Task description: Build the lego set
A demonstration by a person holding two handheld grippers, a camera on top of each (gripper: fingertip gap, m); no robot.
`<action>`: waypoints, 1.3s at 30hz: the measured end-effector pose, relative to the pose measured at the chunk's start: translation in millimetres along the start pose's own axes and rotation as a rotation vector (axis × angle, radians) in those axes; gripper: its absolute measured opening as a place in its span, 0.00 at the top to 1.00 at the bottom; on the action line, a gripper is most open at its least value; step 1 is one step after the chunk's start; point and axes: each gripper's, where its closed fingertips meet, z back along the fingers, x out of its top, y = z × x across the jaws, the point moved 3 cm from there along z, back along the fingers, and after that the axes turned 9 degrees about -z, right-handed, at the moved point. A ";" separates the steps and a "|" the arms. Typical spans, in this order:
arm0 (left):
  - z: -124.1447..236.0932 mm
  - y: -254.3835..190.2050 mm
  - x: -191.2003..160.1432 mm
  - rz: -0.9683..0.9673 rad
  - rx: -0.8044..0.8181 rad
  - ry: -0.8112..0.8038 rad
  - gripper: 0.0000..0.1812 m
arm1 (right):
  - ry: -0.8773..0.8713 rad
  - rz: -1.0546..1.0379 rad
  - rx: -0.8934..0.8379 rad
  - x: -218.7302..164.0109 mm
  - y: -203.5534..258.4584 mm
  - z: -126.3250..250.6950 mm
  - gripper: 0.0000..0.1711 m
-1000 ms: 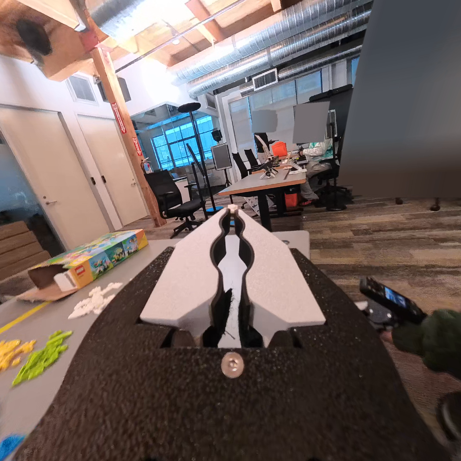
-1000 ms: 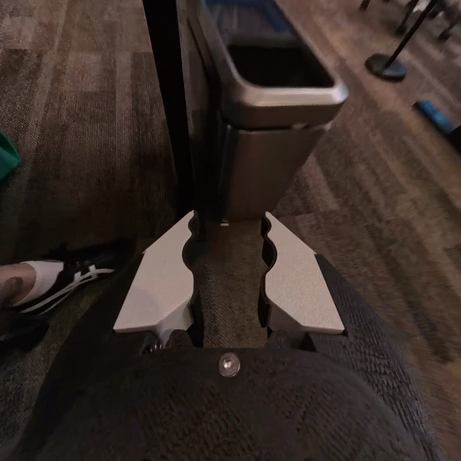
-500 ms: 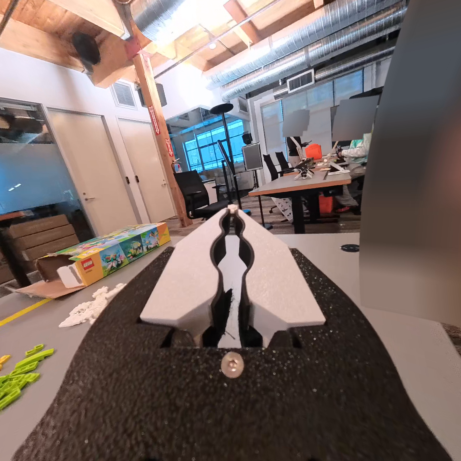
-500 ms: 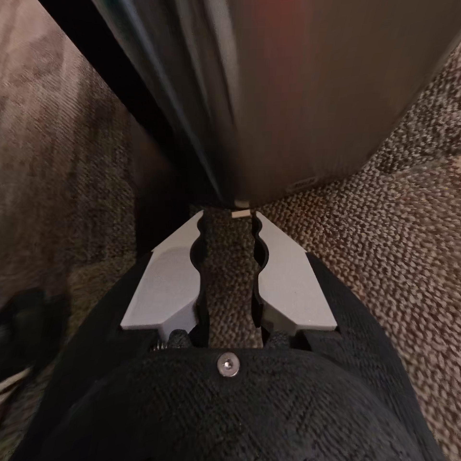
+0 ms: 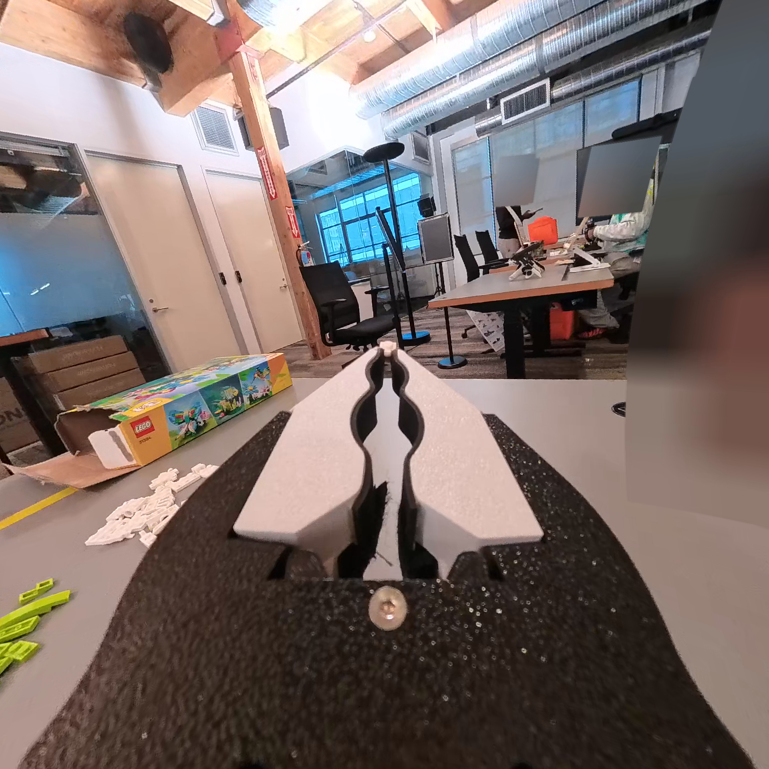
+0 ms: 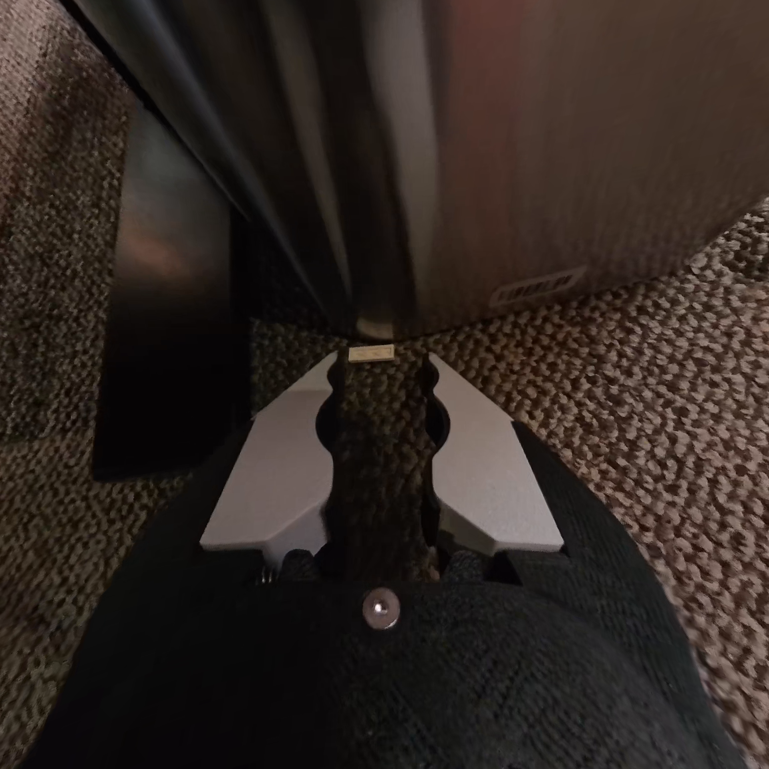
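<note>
My left gripper (image 5: 387, 354) is held above the grey table (image 5: 561, 420), shut on a small white lego piece (image 5: 387, 345) that sticks out at its tips. My right gripper (image 6: 380, 362) is open and low over the carpet (image 6: 582, 416). A small pale flat lego piece (image 6: 370, 353) lies on the carpet just ahead of its fingertips, nearer the left one, against the base of a metal bin (image 6: 499, 166). On the table, a heap of white lego pieces (image 5: 141, 507) and several lime green pieces (image 5: 25, 616) lie to the left.
An opened lego box (image 5: 187, 412) lies at the table's back left. A dark flat table foot (image 6: 166, 353) stands on the carpet left of the bin. Office chairs, desks and people are far behind the table. Left tips to right tips: about 85 centimeters. It is some 8 centimeters from my right tips to the carpet (image 6: 582, 416).
My right gripper has dropped toward the floor and closed in on the bin's base and the small piece. The left view has swung to the right across the table, still shut on its piece.
</note>
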 end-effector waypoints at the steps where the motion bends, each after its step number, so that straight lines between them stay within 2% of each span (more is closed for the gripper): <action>1: -0.1 -0.6 -0.3 -0.004 -0.002 0.002 1.00 | 0.002 -0.005 0.005 0.1 0.4 -2.5 0.80; 14: -2.5 -3.2 -3.4 -0.004 -0.024 0.020 1.00 | 0.057 0.121 -0.069 -7.8 -0.9 -16.6 0.86; 17: -3.0 -4.0 -4.0 -0.007 -0.026 0.026 1.00 | 0.043 0.045 -0.040 -6.0 -3.3 -11.1 0.87; 20: -3.1 -5.3 -3.3 -0.010 -0.029 0.022 1.00 | -0.044 -0.014 -0.042 3.2 -9.1 10.1 0.87; 24: -3.0 -12.7 1.0 -0.060 -0.051 0.007 1.00 | -0.108 -0.010 -0.080 20.0 -14.3 64.9 0.87; 25: -2.3 -13.7 3.2 -0.076 -0.047 0.001 1.00 | -0.119 -0.010 -0.097 25.7 -14.8 82.4 0.96; 28: 3.0 -10.8 14.7 -0.057 -0.018 -0.047 1.00 | -0.167 -0.031 -0.150 52.1 -10.9 138.3 0.96; 34: 16.2 1.8 44.9 0.057 0.041 -0.171 1.00 | -0.217 -0.041 -0.169 114.4 36.8 251.8 0.96; 39: 19.4 0.5 40.8 0.117 0.045 -0.166 1.00 | -0.244 -0.007 -0.208 122.0 71.4 330.5 0.96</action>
